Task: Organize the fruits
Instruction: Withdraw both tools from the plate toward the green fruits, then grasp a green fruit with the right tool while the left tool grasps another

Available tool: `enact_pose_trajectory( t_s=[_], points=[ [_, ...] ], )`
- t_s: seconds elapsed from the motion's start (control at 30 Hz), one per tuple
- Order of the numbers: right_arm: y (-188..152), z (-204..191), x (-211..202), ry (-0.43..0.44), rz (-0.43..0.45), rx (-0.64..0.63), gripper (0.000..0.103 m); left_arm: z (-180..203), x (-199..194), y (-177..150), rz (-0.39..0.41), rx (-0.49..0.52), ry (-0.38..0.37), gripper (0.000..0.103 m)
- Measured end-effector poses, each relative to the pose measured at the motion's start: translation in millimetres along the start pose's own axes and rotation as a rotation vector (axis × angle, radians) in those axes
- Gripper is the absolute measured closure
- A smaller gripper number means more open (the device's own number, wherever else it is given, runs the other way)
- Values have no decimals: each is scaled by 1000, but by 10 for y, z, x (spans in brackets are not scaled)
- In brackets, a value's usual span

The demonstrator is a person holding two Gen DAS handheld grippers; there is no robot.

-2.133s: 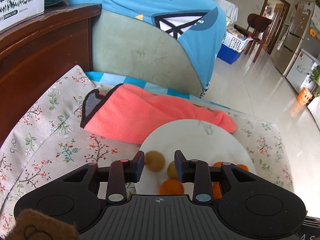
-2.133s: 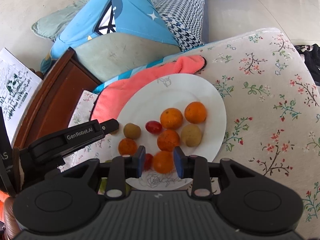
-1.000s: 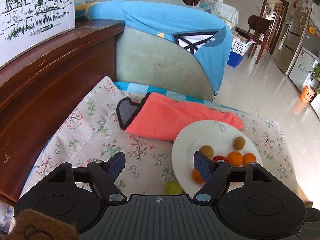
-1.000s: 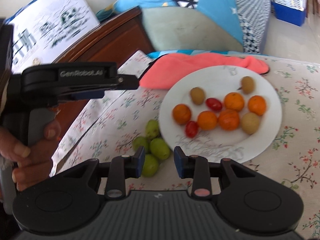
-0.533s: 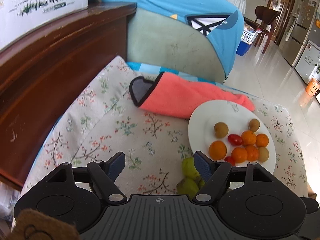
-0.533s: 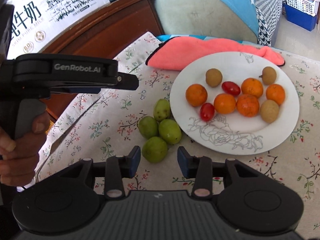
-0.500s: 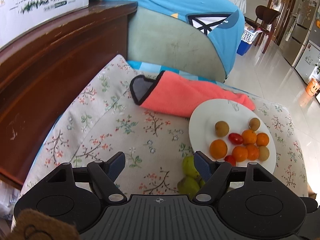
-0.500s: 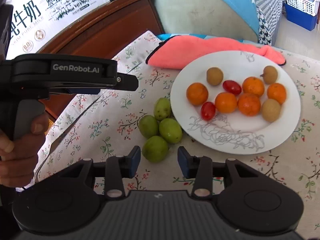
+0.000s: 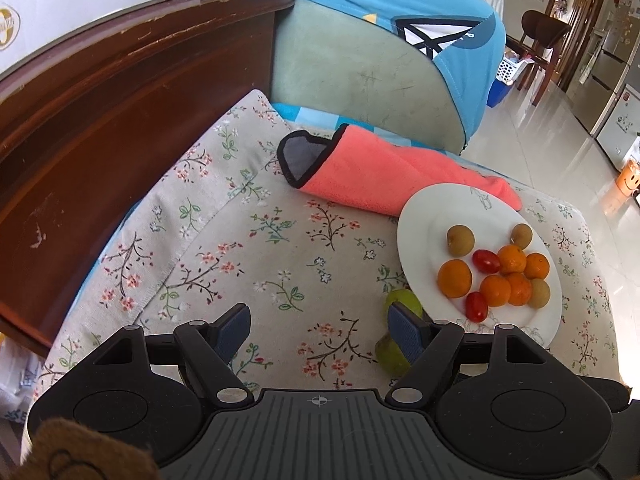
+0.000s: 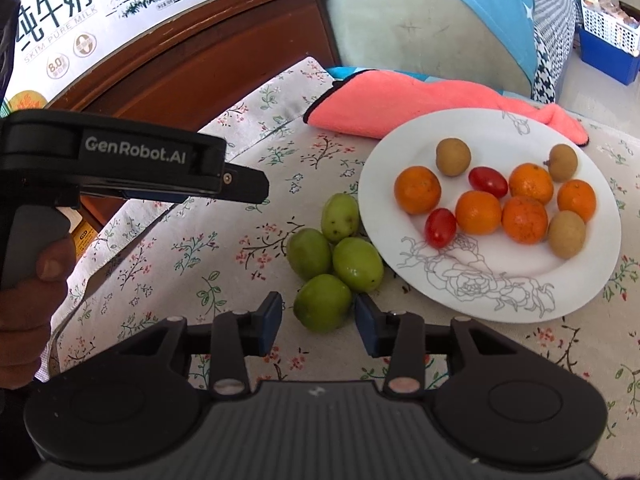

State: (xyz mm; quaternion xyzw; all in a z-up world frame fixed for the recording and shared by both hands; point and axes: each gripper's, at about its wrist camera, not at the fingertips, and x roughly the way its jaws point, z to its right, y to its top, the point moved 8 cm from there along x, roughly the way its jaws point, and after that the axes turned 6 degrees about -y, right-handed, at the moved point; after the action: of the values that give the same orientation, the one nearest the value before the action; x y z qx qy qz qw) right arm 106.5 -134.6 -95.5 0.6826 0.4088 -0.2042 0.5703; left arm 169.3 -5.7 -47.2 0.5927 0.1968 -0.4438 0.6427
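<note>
floral cloth [image 10: 240, 128] covers the surface under both grippers. the right gripper [image 10: 318, 322] points down at a cluster of four green fruits [image 10: 334, 252]; its jaws are closing, and the nearest green fruit [image 10: 322, 302] sits just ahead of and between the two blue pads, with small gaps showing on either side, so nothing is gripped. the other three green fruits lie further ahead of the fingertips, touching one another, and the farthest rests against the rim of the white plate [image 10: 592, 280]. that plate lies ahead and to the right of the right fingers, holding five oranges [image 10: 478, 212], two red cherry tomatoes [image 10: 440, 227] and three brown round fruits [image 10: 453, 157].

the left gripper [image 9: 319, 330] stands wide open and empty over bare cloth. two of the green fruits show just beside its right finger [image 9: 406, 334], partly hidden behind it; whether the finger touches them cannot be told. the plate lies ahead and to the right of that finger. a coral towel [image 9: 376, 178] lies well ahead of the fingers, with the plate's far edge on it. in the right wrist view a hand [image 10: 28, 292] holds the left gripper's handle.
</note>
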Motion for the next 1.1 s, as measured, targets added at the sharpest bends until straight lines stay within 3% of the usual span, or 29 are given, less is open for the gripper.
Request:
enact_pose_trajectory(
  t_s=[0.1, 0.53, 0.83, 1.1],
  points=[
    [5, 7, 6, 1, -2, -1, 71, 20, 13, -20, -5, 5, -4, 27],
    [-68, 83, -183, -2, -30, -7, 72, 171, 89, -174, -44, 87, -36, 27],
    [-188, 351, -339, -37, -55, 29, 72, 413, 183, -372, -81, 282, -68, 27],
    [-192, 449, -368, -47, -63, 74, 72, 542, 319, -399, -37, 400, -82, 27]
  ],
)
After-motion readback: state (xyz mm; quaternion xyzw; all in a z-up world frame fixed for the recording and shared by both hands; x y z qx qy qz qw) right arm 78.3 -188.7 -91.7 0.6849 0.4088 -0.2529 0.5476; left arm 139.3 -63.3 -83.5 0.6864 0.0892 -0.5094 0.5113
